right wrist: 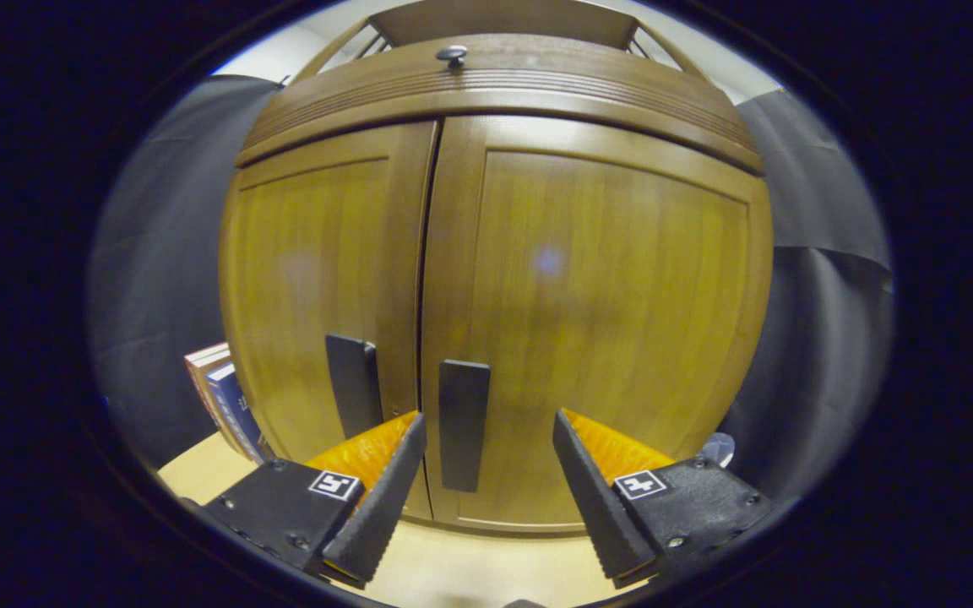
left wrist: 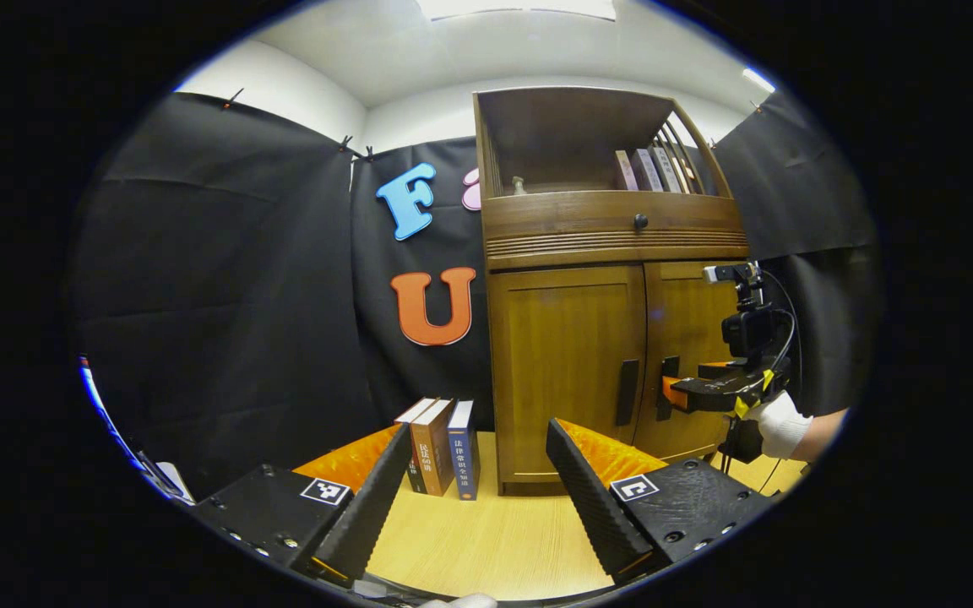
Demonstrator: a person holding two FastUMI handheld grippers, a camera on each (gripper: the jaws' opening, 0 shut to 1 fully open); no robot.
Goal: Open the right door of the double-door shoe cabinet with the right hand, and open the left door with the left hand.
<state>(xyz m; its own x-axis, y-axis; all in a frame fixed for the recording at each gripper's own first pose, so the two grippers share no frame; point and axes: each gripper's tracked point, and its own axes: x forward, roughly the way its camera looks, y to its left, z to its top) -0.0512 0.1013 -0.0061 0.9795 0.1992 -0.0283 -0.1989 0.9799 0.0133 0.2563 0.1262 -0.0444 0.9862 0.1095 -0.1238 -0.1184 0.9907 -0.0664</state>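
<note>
Black cloth walls enclose the booth, and a pale wooden bench (left wrist: 486, 540) carries a brown double-door shoe cabinet (left wrist: 605, 253) with an open shelf on top, where a few books (left wrist: 647, 169) lean, and a drawer with a dark round knob (left wrist: 640, 221) beneath it. Both doors are closed: the left door (left wrist: 567, 371) and the right door (left wrist: 681, 355) meet at a narrow seam, each with a dark vertical handle beside that seam. Three more books (left wrist: 440, 456) stand upright on the bench just to the left of the cabinet.

In the left gripper view, the left tool (left wrist: 474, 481) sits back from the cabinet with its fingers spread wide, holding nothing and touching nothing. Farther off in the same view, the right tool (left wrist: 672, 393) is held by a white-gloved hand (left wrist: 778, 422) right at the door handles.

In the right gripper view, the right tool (right wrist: 486, 473) is close to the cabinet front, its fingers wide apart with the right door handle (right wrist: 463, 422) standing between them; neither finger presses on it. The left door handle (right wrist: 353, 384) lies just outside its left finger (right wrist: 381, 498).
</note>
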